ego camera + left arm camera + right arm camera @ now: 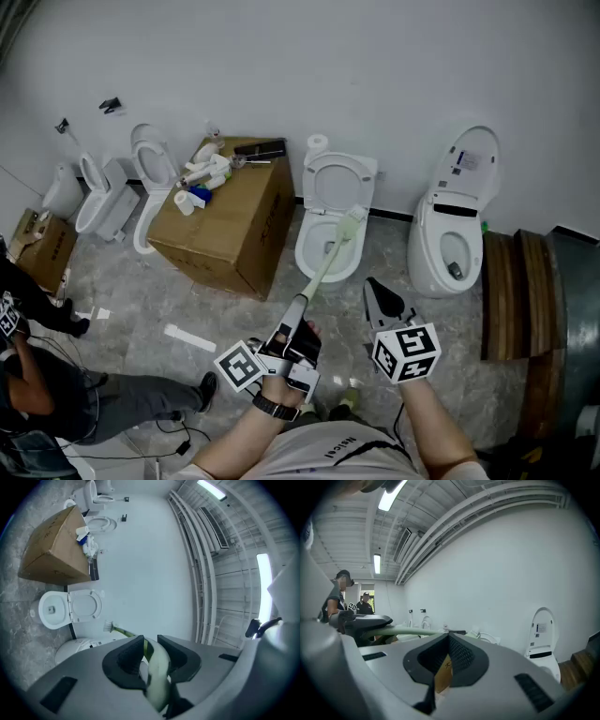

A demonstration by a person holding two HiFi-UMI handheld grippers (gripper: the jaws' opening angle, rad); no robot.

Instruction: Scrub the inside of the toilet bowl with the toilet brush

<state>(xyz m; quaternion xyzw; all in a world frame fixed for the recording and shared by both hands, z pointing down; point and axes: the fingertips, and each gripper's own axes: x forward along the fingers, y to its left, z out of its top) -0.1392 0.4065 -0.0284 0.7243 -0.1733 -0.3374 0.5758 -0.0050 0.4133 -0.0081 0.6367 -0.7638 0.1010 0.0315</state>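
Toilets, white ceramic, lids raised: two right of the box, a middle toilet (309,248) and a right-hand toilet (433,246); others are set left of it.
Brown cardboard box (225,230): one, topped with small bottles and rolls (204,176).
Pale green long-handled toilet brush (328,262), white bristles: one, handle clamped in the left claw (299,309), head held over the rear of the middle toilet's bowl.
Right claw (380,295): pressed together, nothing held.

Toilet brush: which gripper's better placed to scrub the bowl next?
Left. The left gripper is shut on the toilet brush, whose head hangs over the toilet bowl. The right gripper holds nothing, jaws together.
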